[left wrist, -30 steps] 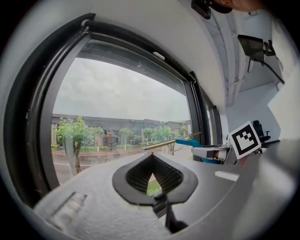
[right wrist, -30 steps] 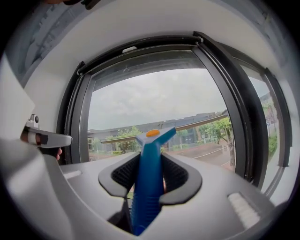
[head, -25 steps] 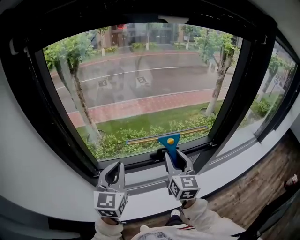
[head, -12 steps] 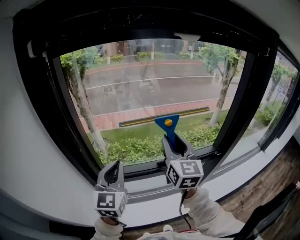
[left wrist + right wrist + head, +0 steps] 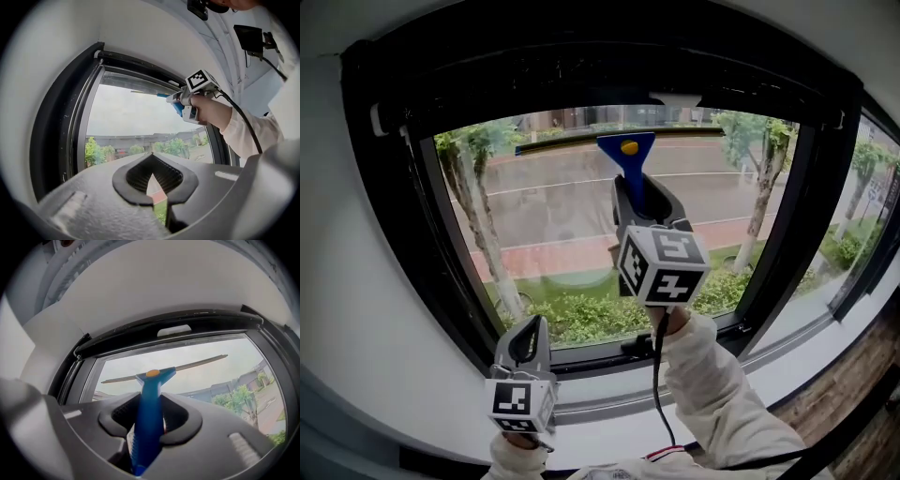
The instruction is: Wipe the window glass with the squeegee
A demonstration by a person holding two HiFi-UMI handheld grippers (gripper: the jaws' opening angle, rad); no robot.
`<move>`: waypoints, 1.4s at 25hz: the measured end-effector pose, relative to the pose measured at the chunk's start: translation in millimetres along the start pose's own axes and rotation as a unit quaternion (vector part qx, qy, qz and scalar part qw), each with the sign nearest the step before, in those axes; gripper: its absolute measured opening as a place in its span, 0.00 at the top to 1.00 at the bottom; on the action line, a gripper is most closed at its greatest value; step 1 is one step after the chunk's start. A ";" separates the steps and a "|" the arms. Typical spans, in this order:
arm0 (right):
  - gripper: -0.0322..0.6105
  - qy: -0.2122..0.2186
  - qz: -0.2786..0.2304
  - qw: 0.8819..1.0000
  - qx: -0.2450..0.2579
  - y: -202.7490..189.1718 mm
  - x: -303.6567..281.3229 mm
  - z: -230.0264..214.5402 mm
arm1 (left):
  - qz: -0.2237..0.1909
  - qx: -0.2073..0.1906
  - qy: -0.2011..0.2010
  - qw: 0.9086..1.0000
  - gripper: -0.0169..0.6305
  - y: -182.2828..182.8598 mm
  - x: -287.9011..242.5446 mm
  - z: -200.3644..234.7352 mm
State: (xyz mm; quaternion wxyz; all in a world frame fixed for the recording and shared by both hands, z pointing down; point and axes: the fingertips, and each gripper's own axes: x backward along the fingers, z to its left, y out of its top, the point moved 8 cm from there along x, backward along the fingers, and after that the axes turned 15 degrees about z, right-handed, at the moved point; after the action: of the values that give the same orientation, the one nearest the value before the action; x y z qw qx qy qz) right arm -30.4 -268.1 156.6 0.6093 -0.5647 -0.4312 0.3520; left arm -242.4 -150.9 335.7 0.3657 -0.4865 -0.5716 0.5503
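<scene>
The squeegee (image 5: pixel 628 155) has a blue handle with a yellow dot and a long thin blade. Its blade (image 5: pixel 581 141) lies across the top of the window glass (image 5: pixel 553 234), just under the upper frame. My right gripper (image 5: pixel 637 202) is raised high and shut on the blue handle (image 5: pixel 150 418). In the left gripper view the squeegee (image 5: pixel 176 104) shows up by the top of the pane. My left gripper (image 5: pixel 525 347) hangs low near the sill with its jaws closed and nothing between them.
A black window frame (image 5: pixel 422 234) surrounds the pane, with a second pane (image 5: pixel 862 206) to the right. A white sill (image 5: pixel 600 403) runs below. A cable (image 5: pixel 661 394) hangs from the right gripper. Trees, road and hedges lie outside.
My right gripper has carried the squeegee up the glass, from near the bottom edge to the top of the pane. The left gripper has stayed low near the sill.
</scene>
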 end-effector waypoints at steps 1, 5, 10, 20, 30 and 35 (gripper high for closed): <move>0.74 0.001 -0.006 1.000 -0.004 7.3 -6.2 2.6 | -0.003 0.001 0.003 1.000 0.97 2.1 0.2 1.6; 0.74 0.010 -0.035 0.999 -0.021 32.6 -22.3 18.0 | -0.008 0.007 0.012 1.000 0.97 4.1 -0.2 6.4; 0.74 0.027 -0.053 0.998 -0.020 51.8 -34.6 31.4 | -0.010 0.017 0.024 1.000 0.97 2.6 4.6 12.8; 0.74 0.024 -0.038 0.999 -0.020 42.0 -35.3 31.2 | -0.004 0.034 0.026 0.999 0.97 -4.9 14.4 14.3; 0.74 0.024 -0.011 1.000 -0.017 12.9 -32.1 30.0 | 0.012 0.047 0.019 0.999 0.97 -18.9 19.7 12.3; 0.74 0.026 -0.001 1.000 -0.015 1.5 -29.0 30.4 | 0.018 0.049 0.015 0.999 0.97 -23.1 20.9 10.2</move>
State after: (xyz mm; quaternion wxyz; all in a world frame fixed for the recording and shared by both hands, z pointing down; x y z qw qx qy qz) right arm -69.4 -282.9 151.1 0.6125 -0.5818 -0.4212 0.3300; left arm -261.1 -131.9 354.7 0.3878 -0.4866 -0.5295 0.5766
